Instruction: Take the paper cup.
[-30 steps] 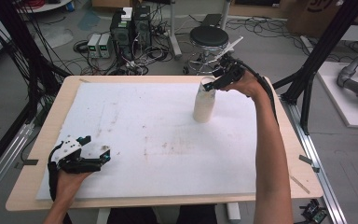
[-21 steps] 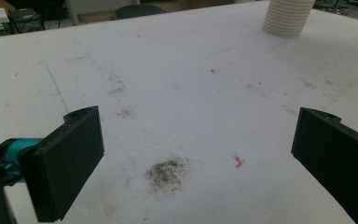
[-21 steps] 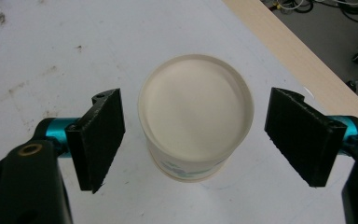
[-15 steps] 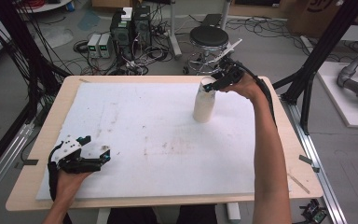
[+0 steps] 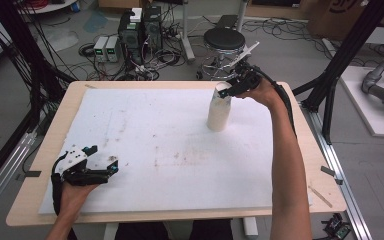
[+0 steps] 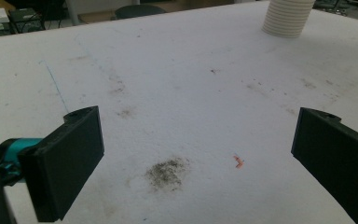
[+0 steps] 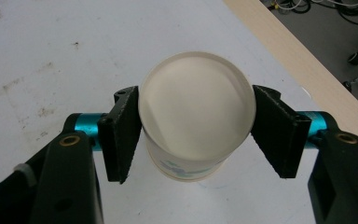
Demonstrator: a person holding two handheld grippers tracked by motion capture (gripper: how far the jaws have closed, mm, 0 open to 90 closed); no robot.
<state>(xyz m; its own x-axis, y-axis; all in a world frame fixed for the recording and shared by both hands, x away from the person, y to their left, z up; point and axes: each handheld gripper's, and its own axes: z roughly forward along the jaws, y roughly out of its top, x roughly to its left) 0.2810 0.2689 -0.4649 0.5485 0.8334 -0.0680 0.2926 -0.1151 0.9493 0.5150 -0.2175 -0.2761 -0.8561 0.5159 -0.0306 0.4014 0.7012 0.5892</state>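
Left gripper (image 5: 102, 167): we see its black jaws spread wide over bare board, holding nothing; the stack stands well ahead of it, far side.
Stained white foam board (image 6: 177, 93): grey smudges and a small orange fleck lie between our left jaws.
Tall stack of cream paper cups (image 5: 219, 107): upright on the board, its top cup sitting between the right jaws.
Right gripper (image 7: 196, 133): both pads press the top cup's sides just under the rim.
Risk: we judge a hard squeeze could crush the thin wall; a lift might drag nested cups along or tip the stack.
Room: beyond the right gripper, a black round stool (image 5: 224, 40), cables, computer boxes.
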